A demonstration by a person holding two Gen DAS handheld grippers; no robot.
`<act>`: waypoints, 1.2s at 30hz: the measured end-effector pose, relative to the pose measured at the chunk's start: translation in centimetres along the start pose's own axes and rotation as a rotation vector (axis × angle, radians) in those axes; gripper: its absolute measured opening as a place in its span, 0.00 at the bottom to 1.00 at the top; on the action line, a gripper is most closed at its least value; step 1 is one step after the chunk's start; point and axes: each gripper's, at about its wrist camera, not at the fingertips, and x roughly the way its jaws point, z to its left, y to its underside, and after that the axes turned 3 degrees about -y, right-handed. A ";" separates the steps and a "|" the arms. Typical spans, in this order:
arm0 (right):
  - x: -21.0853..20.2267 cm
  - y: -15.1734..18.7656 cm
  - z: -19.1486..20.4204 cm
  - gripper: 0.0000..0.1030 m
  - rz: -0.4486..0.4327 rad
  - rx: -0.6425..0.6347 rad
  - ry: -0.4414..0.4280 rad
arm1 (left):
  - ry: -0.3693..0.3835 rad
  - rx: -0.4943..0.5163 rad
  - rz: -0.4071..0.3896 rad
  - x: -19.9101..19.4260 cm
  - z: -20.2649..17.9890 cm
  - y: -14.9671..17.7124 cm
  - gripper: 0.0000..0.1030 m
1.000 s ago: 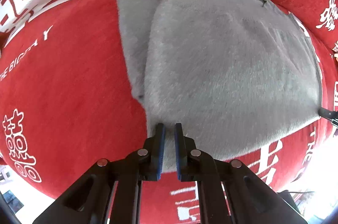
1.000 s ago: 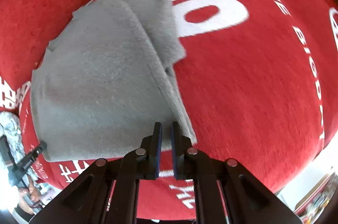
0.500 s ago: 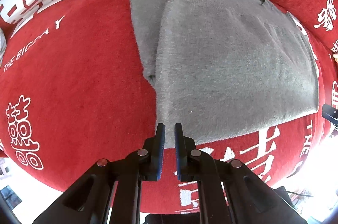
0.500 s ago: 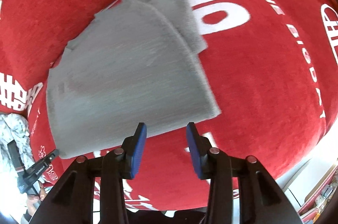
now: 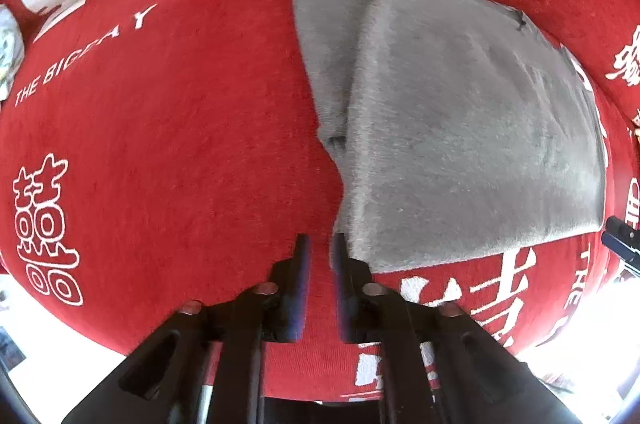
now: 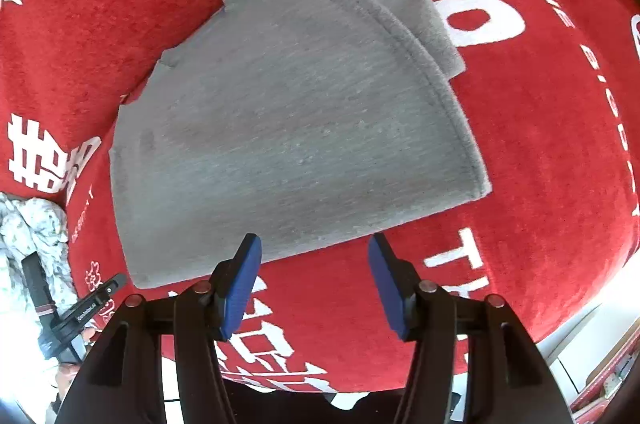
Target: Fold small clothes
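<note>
Grey garment (image 6: 288, 128): one, folded, flat on red printed cloth (image 5: 168, 152); likely soft, light, limp; best pinched at a hemmed corner or near edge; grippers: two; left gripper (image 5: 320, 256) jaws opening, nothing between; right gripper (image 6: 314, 256) jaws opening, apart, empty, just short of garment's near edge.

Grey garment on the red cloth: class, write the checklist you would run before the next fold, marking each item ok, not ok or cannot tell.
1. Grey garment lies flat on the red cloth: ok.
2. Right tongs free of fabric, opening: ok.
3. Left tongs free of fabric, opening: ok.
4. Folded layers line up: not ok, a lower layer sticks out.
5. Fold finished: cannot tell.
</note>
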 end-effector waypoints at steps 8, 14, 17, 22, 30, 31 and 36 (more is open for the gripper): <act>1.3 0.0 1.6 0.66 0.030 -0.030 -0.043 | -0.047 -0.045 -0.045 -0.7 1.8 -0.3 1.00; 1.5 -0.8 2.4 0.71 0.033 -0.033 -0.121 | -0.092 -0.062 -0.070 -0.4 2.6 -2.0 1.00; 1.8 -1.3 2.9 0.71 0.037 -0.036 -0.153 | -0.073 -0.102 -0.054 0.0 3.6 -2.9 1.00; 2.4 -1.3 3.9 0.71 0.050 -0.050 -0.196 | 0.022 -0.166 -0.035 0.9 4.3 -3.7 1.00; 5.4 2.1 5.0 0.71 0.146 0.072 -0.367 | 0.062 -0.184 -0.081 -0.4 5.3 -3.5 1.00; 6.1 3.0 5.1 0.71 0.169 0.101 -0.405 | 0.068 -0.182 -0.086 -0.6 5.0 -3.4 1.00; 9.5 6.3 5.5 0.71 0.224 0.206 -0.513 | 0.086 -0.163 -0.083 -0.4 4.4 -3.9 1.00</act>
